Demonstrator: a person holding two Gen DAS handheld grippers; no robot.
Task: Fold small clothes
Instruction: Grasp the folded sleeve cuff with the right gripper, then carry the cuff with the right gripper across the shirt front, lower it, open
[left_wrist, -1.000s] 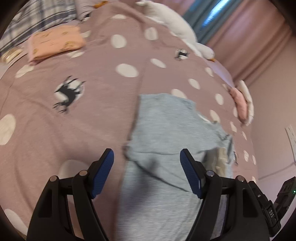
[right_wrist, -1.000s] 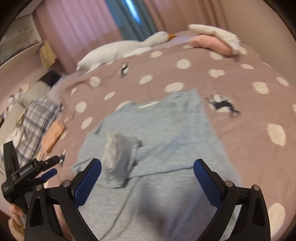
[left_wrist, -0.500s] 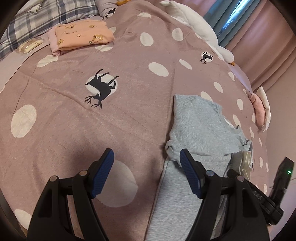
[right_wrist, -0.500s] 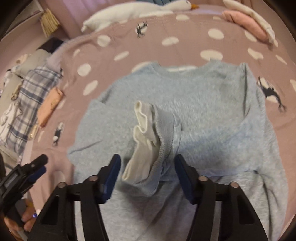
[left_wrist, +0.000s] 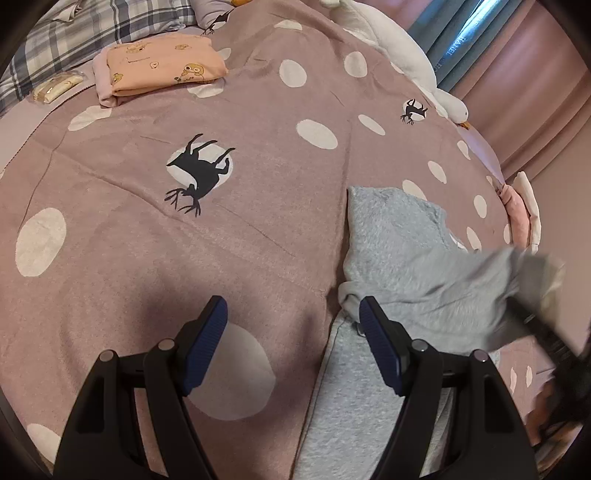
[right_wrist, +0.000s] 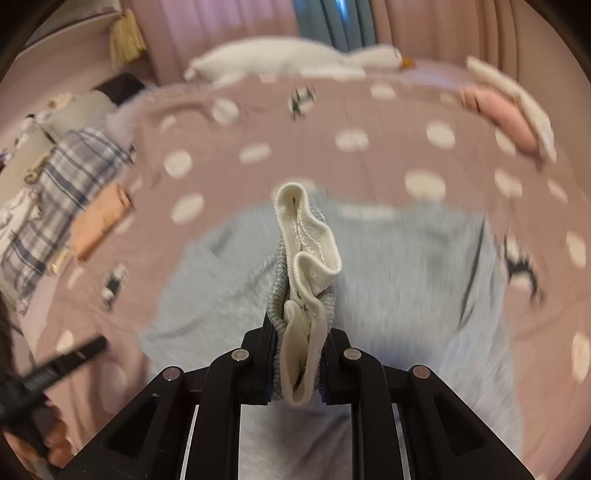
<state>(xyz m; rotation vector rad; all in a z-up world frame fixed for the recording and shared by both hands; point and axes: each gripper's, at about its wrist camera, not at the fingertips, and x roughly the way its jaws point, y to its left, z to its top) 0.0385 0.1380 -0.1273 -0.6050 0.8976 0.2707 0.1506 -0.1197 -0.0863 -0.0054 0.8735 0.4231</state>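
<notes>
A light grey-blue sweater (left_wrist: 391, 236) lies spread on the mauve dotted bedspread (left_wrist: 147, 240). In the right wrist view its body (right_wrist: 424, 266) fills the middle. My right gripper (right_wrist: 301, 332) is closing its jaws, and the pads squeeze the sleeve's cream-lined cuff (right_wrist: 306, 240), which stands up bunched above the fingers. In the left wrist view that sleeve (left_wrist: 517, 269) shows as a raised, blurred band at the right. My left gripper (left_wrist: 291, 310) is open above the bedspread. Its right finger is at the sweater's left edge, and nothing is between its fingers.
A folded orange garment (left_wrist: 162, 70) lies at the far left by a plaid pillow (left_wrist: 92, 26). A white goose plush (left_wrist: 399, 48) lies along the far edge before the curtains. A pink and white cushion (left_wrist: 521, 214) sits at the right edge.
My right gripper went from wide open to closed on the cuff and lifted it off the sweater. The left wrist view shifted, so the sweater now sits to its right.
</notes>
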